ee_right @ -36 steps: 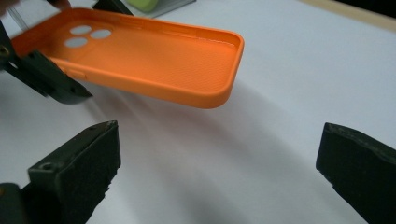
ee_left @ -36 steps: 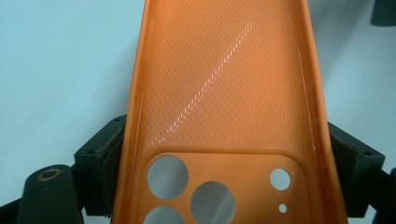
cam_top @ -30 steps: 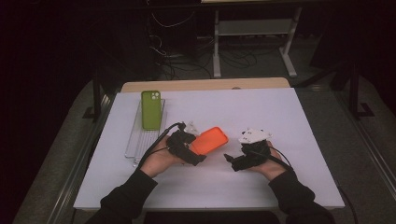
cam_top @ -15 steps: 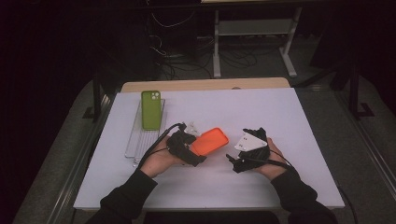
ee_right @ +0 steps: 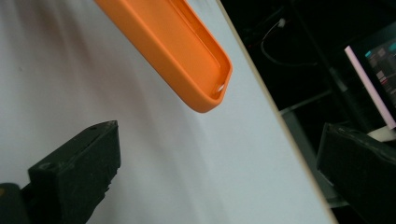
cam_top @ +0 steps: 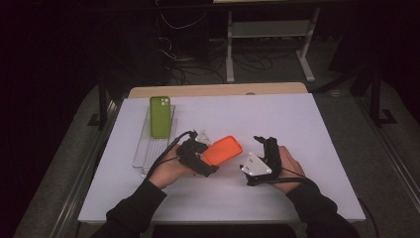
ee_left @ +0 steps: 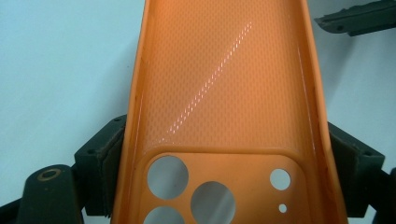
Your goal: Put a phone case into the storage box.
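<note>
Left claw (cam_top: 210,157) — clamped across the orange case (cam_top: 224,149) at its camera-hole end; in the left gripper view I see both jaws pressed on the case's long sides, open face toward the lens. My left hand (cam_top: 171,166) lies low over the table (cam_top: 297,114), case angled up and right, held just off the white top near mid-table.

Right claw (cam_top: 261,144) — jaws apart, nothing between them; right hand (cam_top: 285,166) turned on edge, grey plate facing me, claw pointing away, near the case but clear of it.

Green phone (cam_top: 160,116) on a clear rack (cam_top: 143,151), far left. Open white surface right and front. Case's far end cut off in the left gripper view.
</note>
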{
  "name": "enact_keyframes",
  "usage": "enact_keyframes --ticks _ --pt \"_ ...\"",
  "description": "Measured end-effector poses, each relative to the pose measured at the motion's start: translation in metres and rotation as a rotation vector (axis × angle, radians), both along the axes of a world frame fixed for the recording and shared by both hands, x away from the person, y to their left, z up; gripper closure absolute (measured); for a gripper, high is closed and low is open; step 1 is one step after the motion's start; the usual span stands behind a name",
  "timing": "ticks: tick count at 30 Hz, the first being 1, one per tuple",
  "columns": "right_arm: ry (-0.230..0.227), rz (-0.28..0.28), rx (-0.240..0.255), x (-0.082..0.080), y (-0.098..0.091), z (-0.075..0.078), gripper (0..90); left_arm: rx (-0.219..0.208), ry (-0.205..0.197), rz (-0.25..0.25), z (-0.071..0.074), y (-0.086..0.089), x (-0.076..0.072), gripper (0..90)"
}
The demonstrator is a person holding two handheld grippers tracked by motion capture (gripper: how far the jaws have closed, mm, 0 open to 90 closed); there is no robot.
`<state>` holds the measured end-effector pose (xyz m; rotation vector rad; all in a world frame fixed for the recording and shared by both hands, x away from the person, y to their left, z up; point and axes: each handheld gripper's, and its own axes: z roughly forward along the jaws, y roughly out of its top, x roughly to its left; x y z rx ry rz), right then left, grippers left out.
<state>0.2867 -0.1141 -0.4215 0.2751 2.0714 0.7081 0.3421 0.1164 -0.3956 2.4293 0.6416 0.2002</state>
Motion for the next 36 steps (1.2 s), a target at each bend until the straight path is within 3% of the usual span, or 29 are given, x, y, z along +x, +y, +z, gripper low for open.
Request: enact_keyframes --ticks 4,5,10,15,17,20,21,28,29,31,36 --pt "-0.086 0.029 -0.102 -0.001 0.004 -0.004 0.0 -0.002 0.009 0.001 0.001 0.0 -0.001 15.7" --pt "-0.11 0.048 -0.162 -0.001 0.004 -0.005 0.0 -0.002 0.005 -0.001 0.0 0.0 -0.001 15.7" --pt "-0.176 0.047 -0.197 -0.004 0.009 -0.009 0.0 0.013 0.003 -0.014 0.001 0.0 0.0 15.7" --pt "-0.285 0.055 -0.283 -0.007 0.013 -0.013 0.0 0.0 0.006 0.003 0.0 -0.001 0.0 15.7" --pt "-0.312 0.06 -0.299 -0.008 0.015 -0.014 0.0 0.018 0.005 -0.01 0.001 0.0 0.0 15.7" --pt "-0.379 0.088 -0.332 -0.009 0.019 -0.014 1.5 0.009 0.007 -0.011 0.002 0.0 0.0 15.7" --pt "-0.382 0.104 -0.357 -0.009 0.02 -0.015 2.4 0.009 0.007 -0.01 0.002 0.0 0.0 15.7" --pt "-0.43 0.147 -0.379 -0.011 0.032 -0.019 9.5 0.011 0.007 -0.012 0.003 0.0 0.0 15.7" --pt "-0.446 0.14 -0.353 -0.012 0.035 -0.021 11.3 0.011 0.007 -0.011 0.003 0.0 0.0 15.7" --pt "-0.456 0.151 -0.367 -0.012 0.039 -0.023 13.9 0.01 0.005 -0.012 0.002 0.0 0.0 15.7" --pt "-0.478 0.18 -0.414 -0.015 0.049 -0.028 26.6 0.013 0.003 -0.01 0.003 0.001 0.0 15.7"
